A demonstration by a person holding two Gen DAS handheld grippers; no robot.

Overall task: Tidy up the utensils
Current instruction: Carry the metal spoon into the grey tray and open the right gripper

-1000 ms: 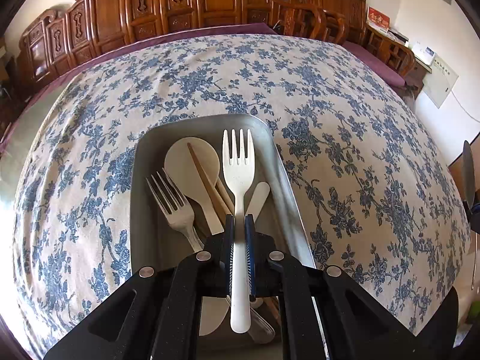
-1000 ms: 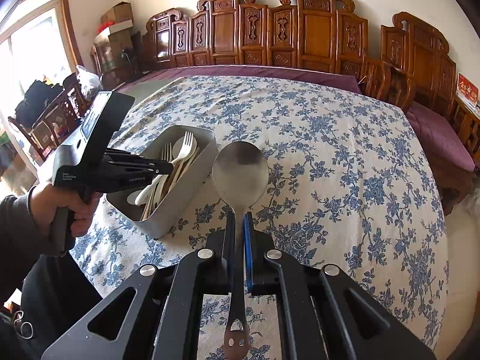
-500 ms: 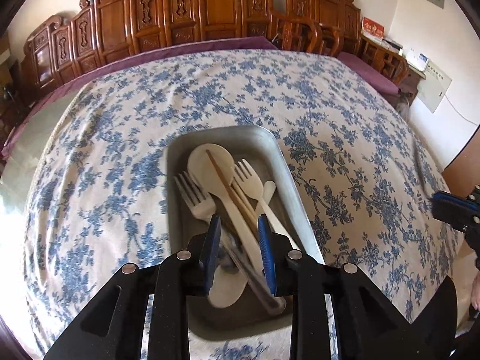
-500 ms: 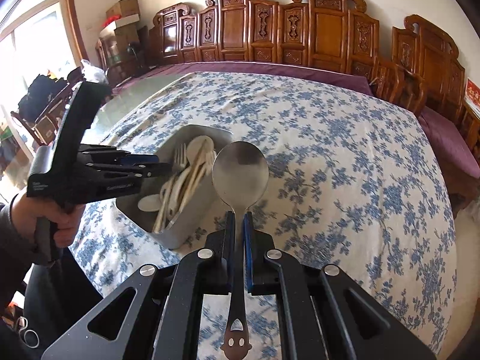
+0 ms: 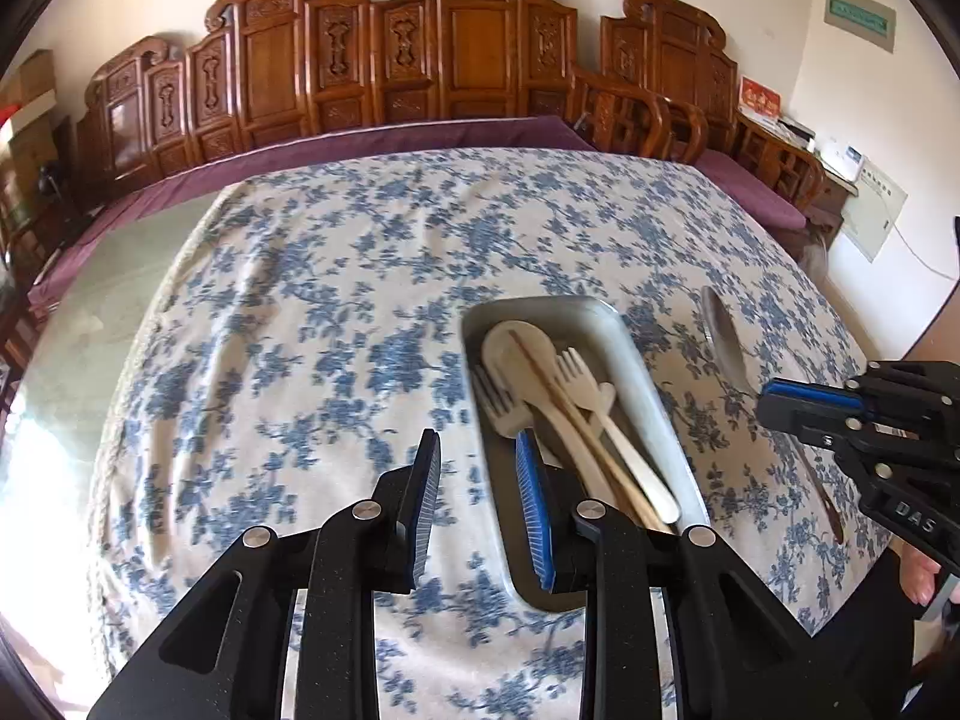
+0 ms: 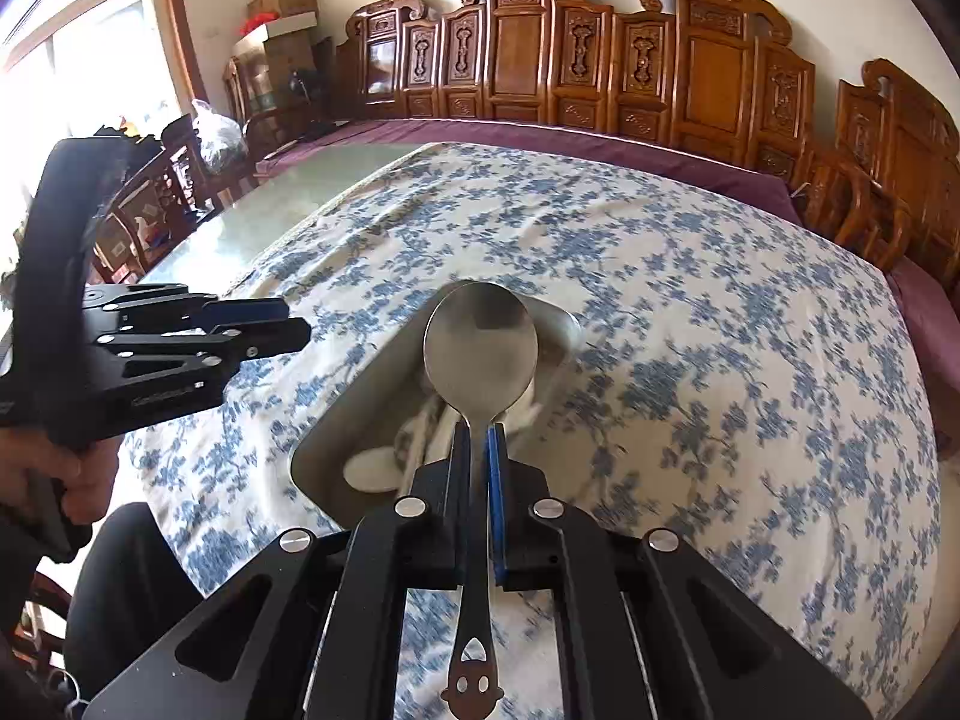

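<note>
Left gripper (image 5: pixel 477 495) standing with jaws apart, nothing between the pads, hanging over the near left edge of the metal tray (image 5: pixel 630 354). Right gripper (image 6: pixel 480 450) clamping shut on the handle of a steel spoon (image 6: pixel 480 348), bowl pointing forward and hovering above the tray (image 6: pixel 360 402). Lying in the tray: white forks (image 5: pixel 579 369), a pale spoon (image 5: pixel 516 348) and chopsticks (image 5: pixel 576 420). Tray sitting on the blue-flowered tablecloth (image 5: pixel 336 324), toward its near right part in the left wrist view.
</note>
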